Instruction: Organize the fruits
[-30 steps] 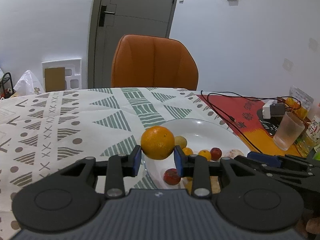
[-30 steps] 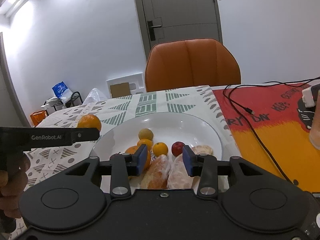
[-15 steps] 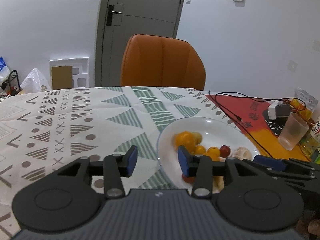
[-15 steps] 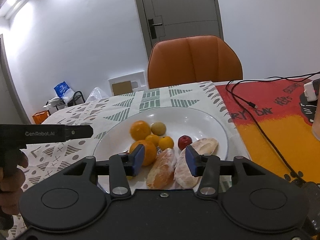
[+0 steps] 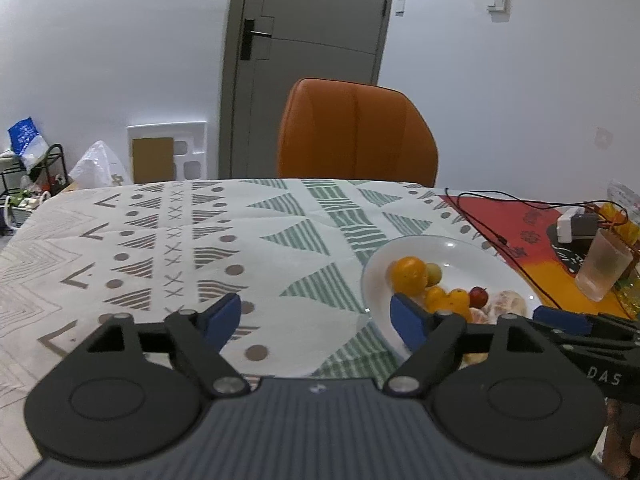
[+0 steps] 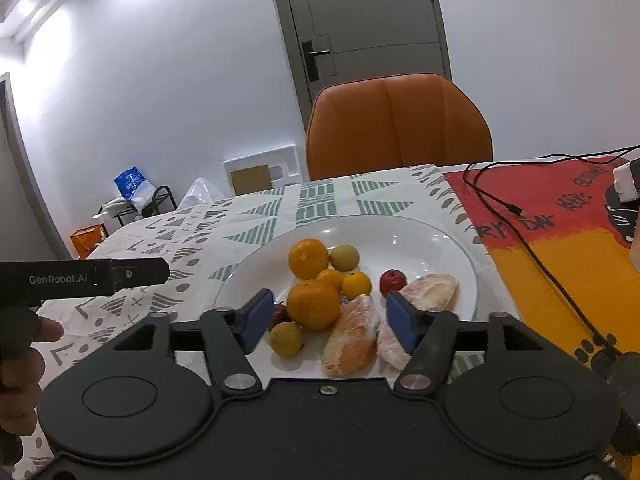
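Observation:
A white plate on the patterned tablecloth holds two large oranges, small yellow and orange fruits, a small red fruit and two peeled citrus pieces. My left gripper is open and empty over the cloth, left of the plate. My right gripper is open just above the plate's near side, with nothing between its fingers. In the right wrist view the left gripper's body shows at the left edge, held by a hand.
An orange chair stands behind the table. A black cable runs over the red and yellow mat at right. A frosted cup and a white adapter stand at the far right.
My left gripper opened and let go of the large orange, which now lies on the plate; the gripper then drew back to the left. My right gripper opened wider and rose slightly.

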Tool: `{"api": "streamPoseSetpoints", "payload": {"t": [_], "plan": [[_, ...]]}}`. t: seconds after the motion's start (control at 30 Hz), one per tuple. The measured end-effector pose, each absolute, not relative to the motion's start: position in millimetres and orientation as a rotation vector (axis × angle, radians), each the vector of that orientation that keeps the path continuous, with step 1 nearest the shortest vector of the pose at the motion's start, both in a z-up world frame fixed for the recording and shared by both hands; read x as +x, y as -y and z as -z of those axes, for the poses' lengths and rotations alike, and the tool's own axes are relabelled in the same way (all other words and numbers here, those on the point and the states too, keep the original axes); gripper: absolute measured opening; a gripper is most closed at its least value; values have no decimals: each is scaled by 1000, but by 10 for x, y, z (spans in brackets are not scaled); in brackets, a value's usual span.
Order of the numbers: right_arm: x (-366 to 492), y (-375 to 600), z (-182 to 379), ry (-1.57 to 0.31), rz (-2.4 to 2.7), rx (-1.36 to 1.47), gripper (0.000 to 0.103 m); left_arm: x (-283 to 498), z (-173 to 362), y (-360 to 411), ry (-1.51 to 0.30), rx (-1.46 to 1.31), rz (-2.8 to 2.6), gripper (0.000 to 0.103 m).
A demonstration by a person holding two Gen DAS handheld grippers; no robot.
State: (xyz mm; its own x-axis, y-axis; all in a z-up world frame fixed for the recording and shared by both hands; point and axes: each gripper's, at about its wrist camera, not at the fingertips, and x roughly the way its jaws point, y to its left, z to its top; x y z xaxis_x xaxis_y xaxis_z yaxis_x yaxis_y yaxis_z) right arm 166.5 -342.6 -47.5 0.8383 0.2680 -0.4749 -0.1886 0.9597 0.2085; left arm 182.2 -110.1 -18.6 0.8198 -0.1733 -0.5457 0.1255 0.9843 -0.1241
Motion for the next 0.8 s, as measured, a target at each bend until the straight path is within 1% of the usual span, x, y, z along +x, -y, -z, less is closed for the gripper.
{"api": "streamPoseSetpoints", "payload": {"t": [0.03, 0.1, 0.23, 0.47, 0.6, 0.8], "plan": [[1660, 3421, 469, -522, -244, 157, 72, 1808, 185, 1084, -589, -84, 152, 82], [1634, 3397, 455, -514, -252, 156, 75, 1768, 185, 1050, -585, -83, 135, 83], [1579, 3340, 420, -498, -265, 150, 85, 1682, 172, 962, -572, -86, 95, 86], [1485, 3245, 381, -485, -290, 144, 88, 1522, 140, 804, -570, -109, 78, 86], [1405, 3186, 361, -476, -299, 136, 94, 1415, 125, 731, -561, -123, 68, 86], [1292, 3133, 316, -467, -315, 130, 95, 1238, 72, 635, -545, -136, 56, 86]]}}
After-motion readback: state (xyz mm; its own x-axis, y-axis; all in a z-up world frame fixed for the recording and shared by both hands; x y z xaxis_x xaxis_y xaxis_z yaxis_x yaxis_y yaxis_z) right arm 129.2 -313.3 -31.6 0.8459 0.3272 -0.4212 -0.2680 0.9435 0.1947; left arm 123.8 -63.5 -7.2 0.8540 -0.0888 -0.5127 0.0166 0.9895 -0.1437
